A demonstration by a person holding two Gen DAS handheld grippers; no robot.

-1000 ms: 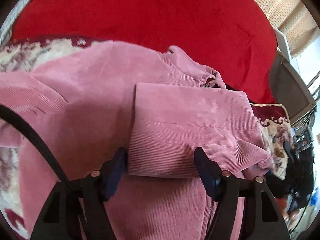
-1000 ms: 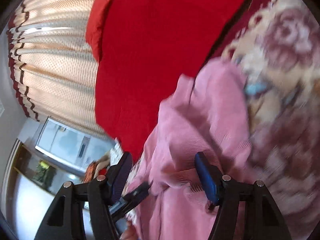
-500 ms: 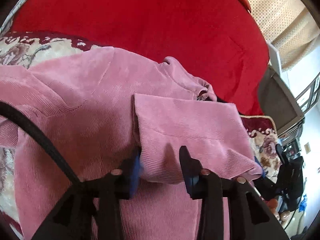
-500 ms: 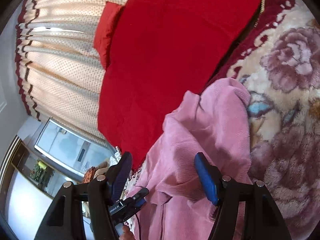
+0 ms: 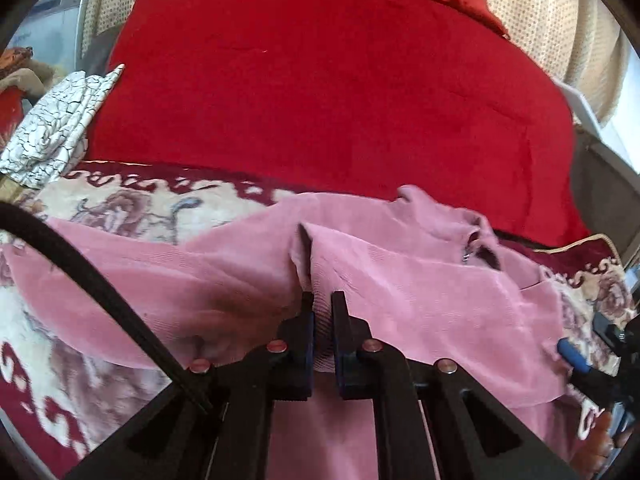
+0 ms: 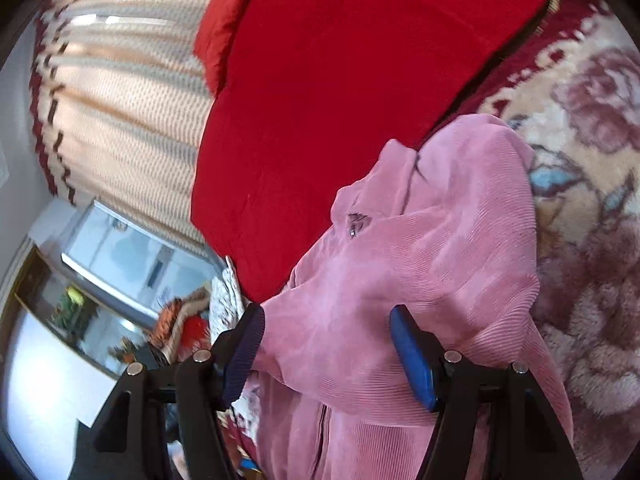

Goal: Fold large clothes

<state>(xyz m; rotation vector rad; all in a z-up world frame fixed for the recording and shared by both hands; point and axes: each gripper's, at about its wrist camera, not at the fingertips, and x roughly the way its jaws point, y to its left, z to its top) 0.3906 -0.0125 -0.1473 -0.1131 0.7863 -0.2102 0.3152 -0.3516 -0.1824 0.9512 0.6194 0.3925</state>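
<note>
Garment: pink corduroy jacket (image 5: 420,280) spread on the floral blanket (image 5: 120,208), before the red cover (image 5: 320,100)
Change: left gripper (image 5: 322,312) jaws, spread a second ago, now pinch the folded sleeve edge
Right gripper (image 6: 326,344): jaws spread around cloth, unchanged
Meaning: fold can be carried over

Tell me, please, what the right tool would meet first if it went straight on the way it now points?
Most likely the pink corduroy garment: the right tool stands open with the folded cloth already lying between and just beyond its fingers. The red blanket lies farther off; depth is hard to judge here.
</note>
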